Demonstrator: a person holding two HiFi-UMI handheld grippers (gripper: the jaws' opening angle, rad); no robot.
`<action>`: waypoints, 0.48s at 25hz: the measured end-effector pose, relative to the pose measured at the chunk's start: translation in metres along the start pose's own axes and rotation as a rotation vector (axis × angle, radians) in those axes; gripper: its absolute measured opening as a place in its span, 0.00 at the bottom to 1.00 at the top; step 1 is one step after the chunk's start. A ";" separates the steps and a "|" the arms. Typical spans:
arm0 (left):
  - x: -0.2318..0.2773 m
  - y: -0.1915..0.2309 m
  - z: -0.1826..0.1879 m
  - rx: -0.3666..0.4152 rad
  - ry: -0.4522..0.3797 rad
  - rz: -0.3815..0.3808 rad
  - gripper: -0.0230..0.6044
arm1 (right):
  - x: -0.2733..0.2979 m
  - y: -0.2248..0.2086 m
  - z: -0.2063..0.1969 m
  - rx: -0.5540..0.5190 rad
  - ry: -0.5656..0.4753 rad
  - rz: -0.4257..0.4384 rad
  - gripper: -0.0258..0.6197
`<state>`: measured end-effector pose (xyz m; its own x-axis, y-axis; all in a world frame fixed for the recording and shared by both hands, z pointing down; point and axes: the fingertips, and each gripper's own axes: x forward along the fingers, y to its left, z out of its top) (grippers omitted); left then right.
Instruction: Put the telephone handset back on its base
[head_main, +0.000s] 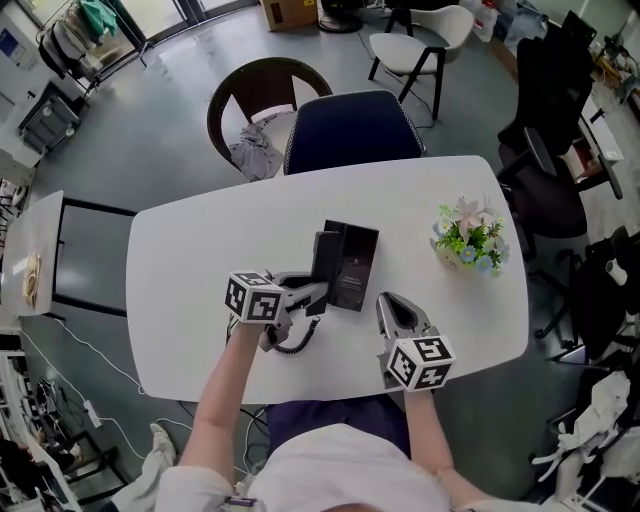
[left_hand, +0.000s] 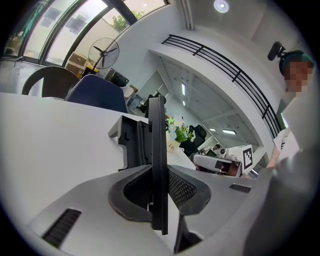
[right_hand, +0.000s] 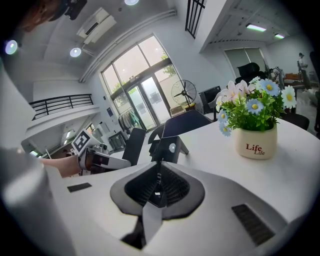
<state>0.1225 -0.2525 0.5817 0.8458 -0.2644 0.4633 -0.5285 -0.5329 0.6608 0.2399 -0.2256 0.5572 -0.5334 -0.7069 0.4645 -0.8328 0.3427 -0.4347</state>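
Smooth white oval table (head_main: 200, 250), flat black handset (head_main: 325, 258) in left tongs (head_main: 318, 292)

A white rounded table (head_main: 200, 260) bears a small white pot of daisy-like flowers (head_main: 470, 240) near its right end; a dark blue padded chair (head_main: 352, 130) is tucked at its far edge; beside that, a brown round-backed chair (head_main: 262, 85) holds crumpled grey cloth (head_main: 258, 152).

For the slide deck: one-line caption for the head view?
Left gripper clamps the black telephone handset beside its black rectangular base on the white oval table; right gripper shut, empty.
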 end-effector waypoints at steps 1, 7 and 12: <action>0.003 0.003 0.000 -0.004 0.008 -0.002 0.17 | 0.000 -0.001 -0.001 0.002 0.002 -0.003 0.11; 0.020 0.016 0.004 -0.051 0.020 -0.071 0.17 | 0.002 -0.005 -0.004 0.005 0.011 -0.015 0.11; 0.026 0.024 0.009 -0.073 0.022 -0.108 0.17 | 0.005 -0.006 -0.005 -0.001 0.019 -0.024 0.11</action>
<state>0.1320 -0.2795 0.6044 0.8969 -0.1902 0.3992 -0.4386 -0.4970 0.7487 0.2413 -0.2277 0.5659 -0.5157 -0.7032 0.4894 -0.8457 0.3265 -0.4220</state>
